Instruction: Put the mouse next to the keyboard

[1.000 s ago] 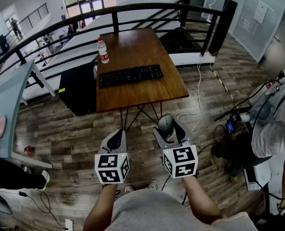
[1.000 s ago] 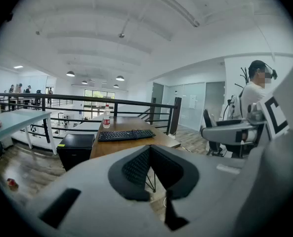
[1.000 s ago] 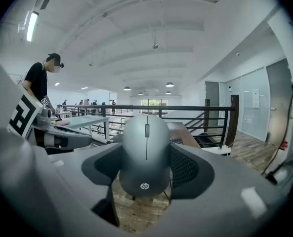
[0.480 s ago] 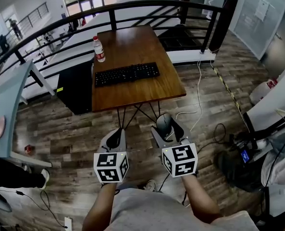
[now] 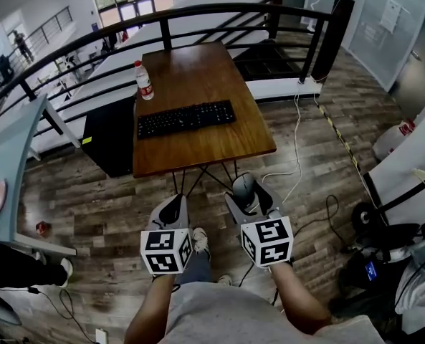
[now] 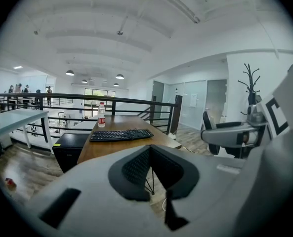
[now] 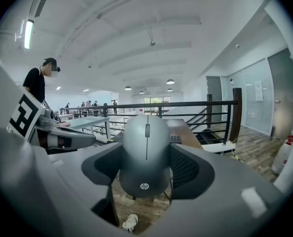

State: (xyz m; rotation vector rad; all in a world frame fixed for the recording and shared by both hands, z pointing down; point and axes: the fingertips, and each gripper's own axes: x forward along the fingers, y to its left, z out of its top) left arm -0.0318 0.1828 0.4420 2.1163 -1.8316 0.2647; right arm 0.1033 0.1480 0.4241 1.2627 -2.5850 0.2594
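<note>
One mouse (image 7: 146,149) sits pinched in the right gripper (image 5: 249,194), short of the desk's (image 5: 205,147) near edge, with the keyboard (image 5: 186,118) ahead, its long axis parallel to that edge and its right end nearer this gripper; the left gripper's (image 5: 171,208) jaws are pressed together, empty.

A brown wooden surface (image 5: 198,70) stands on thin black legs on a plank floor (image 5: 90,199). 1 clear water bottle (image 5: 143,80) with a red label stands upright near the surface's far left corner. A black curved railing (image 5: 198,11) runs behind the far edge. A black cabinet (image 5: 108,138) sits beside the left edge. A white cable (image 5: 296,156) trails over the floor off the right edge.
</note>
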